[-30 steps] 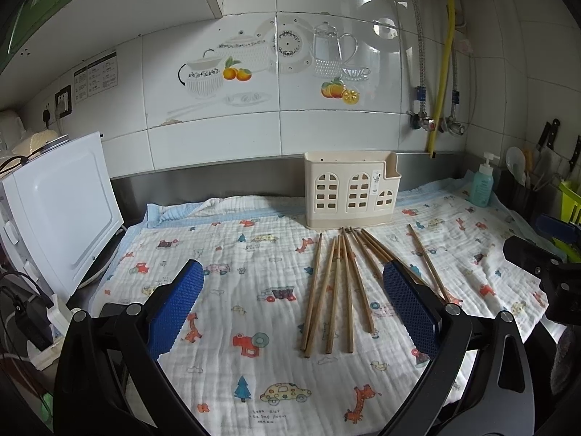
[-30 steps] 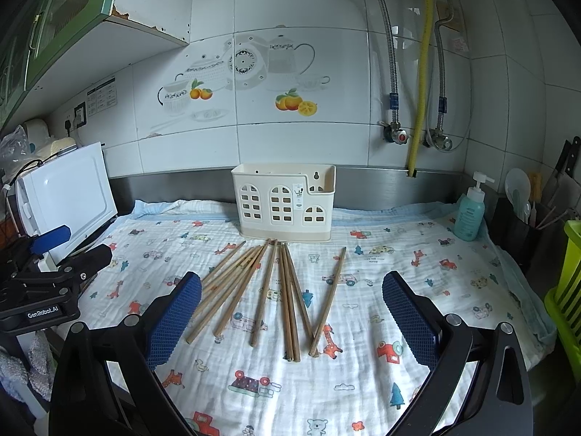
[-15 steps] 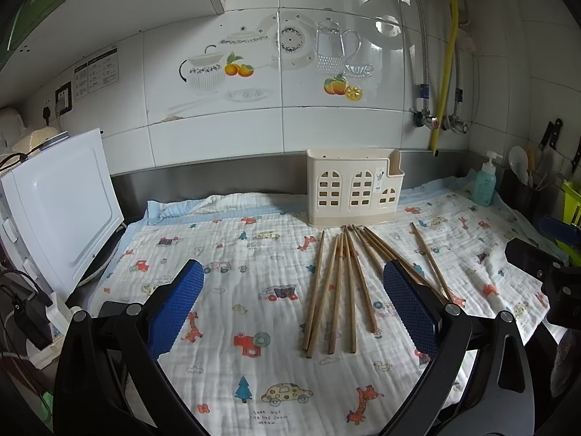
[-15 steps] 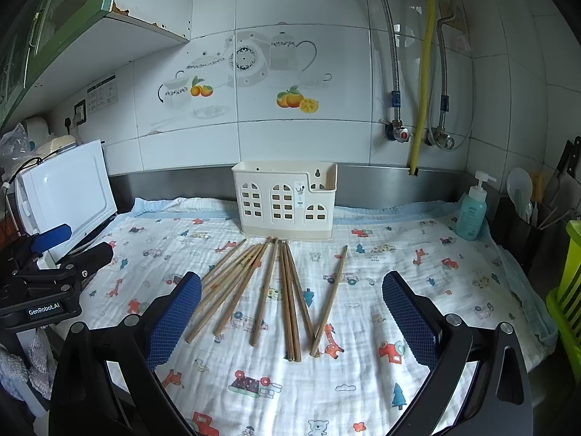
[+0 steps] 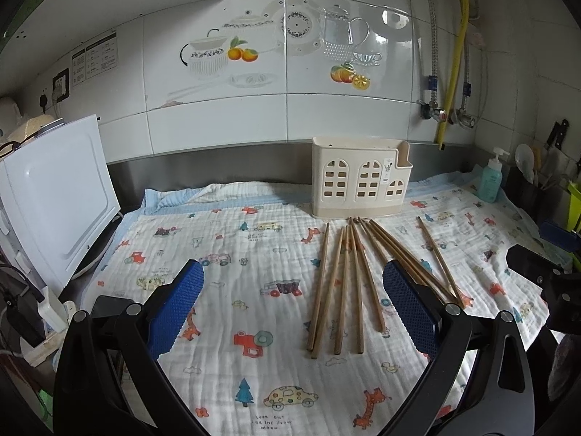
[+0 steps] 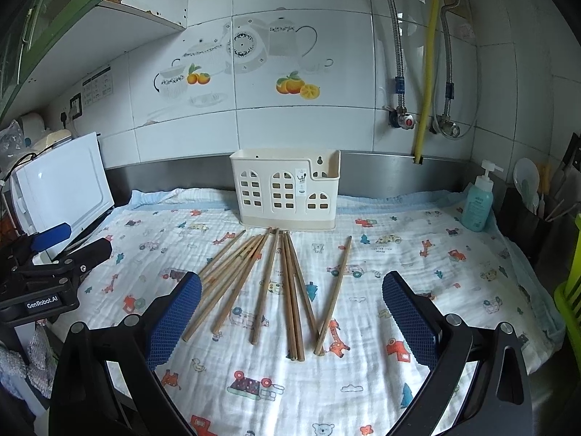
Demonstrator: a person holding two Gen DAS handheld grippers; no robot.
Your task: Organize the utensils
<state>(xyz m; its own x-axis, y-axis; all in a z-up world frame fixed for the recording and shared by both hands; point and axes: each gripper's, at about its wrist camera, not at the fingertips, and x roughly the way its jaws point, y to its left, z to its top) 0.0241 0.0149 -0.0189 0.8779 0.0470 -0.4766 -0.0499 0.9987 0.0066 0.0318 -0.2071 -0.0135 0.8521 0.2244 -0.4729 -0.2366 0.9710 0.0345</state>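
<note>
White-tiled kitchen, cartoon-print cloth (image 6: 417,265) over the table. Wooden chopsticks (image 6: 290,290) lie fanned at mid-frame, tips converging toward the cream utensil holder (image 6: 287,192) just behind them. They look light, stiff and thin, likely to roll; pinching one near its middle seems best. Both the left claw (image 5: 294,309) and the right claw (image 6: 290,319) are spread wide and hold nothing.

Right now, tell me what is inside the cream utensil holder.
Nothing sticks up above the rim of the utensil holder, and its window cut-outs show only dark gaps. The floor inside is hidden by the front wall. All chopsticks lie on the printed cloth before it.
</note>
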